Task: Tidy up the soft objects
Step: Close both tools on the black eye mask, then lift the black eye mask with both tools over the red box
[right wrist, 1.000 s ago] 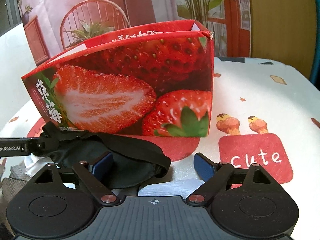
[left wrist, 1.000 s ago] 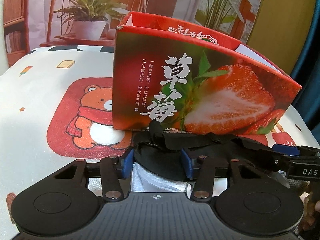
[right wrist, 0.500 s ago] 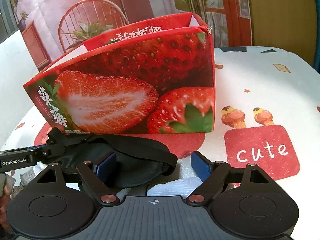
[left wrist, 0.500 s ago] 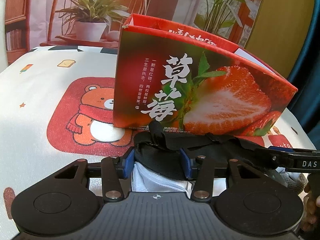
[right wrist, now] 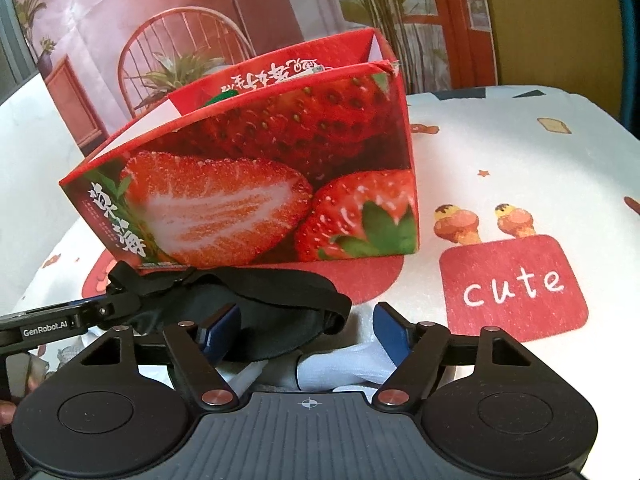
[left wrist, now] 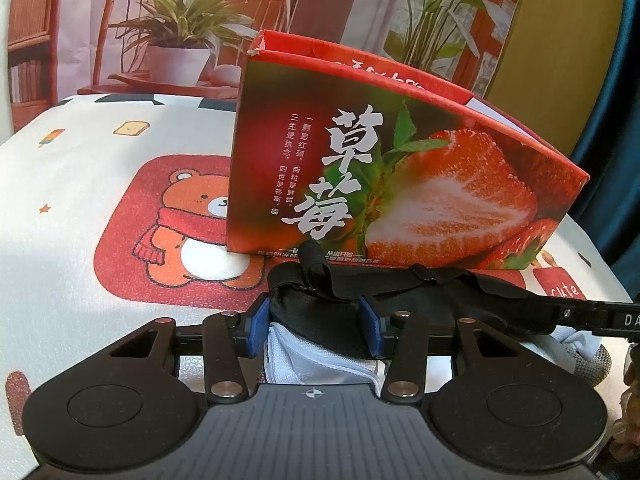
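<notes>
Red box [left wrist: 360, 152] at 12 o'clock, printed with a cut strawberry in red and white flesh, green leaves, white characters. Black eye mask [left wrist: 320, 320] with black strap at 6 o'clock. White cloth [left wrist: 312, 364] underneath. Blue pads on black fingers [left wrist: 253, 326]. White counter [left wrist: 80, 208] cover patterned with an orange bear in a red scarf on a red square at 9 o'clock; red "cute" patch [right wrist: 514, 286] with white letters at 3 o'clock.

A black eye mask [left wrist: 320, 312] with elastic straps lies flat just before the strawberry box [left wrist: 384, 176], atop white cloth [left wrist: 316, 364] and a grey knit piece [left wrist: 596, 360]. The open-topped box stands upright.
</notes>
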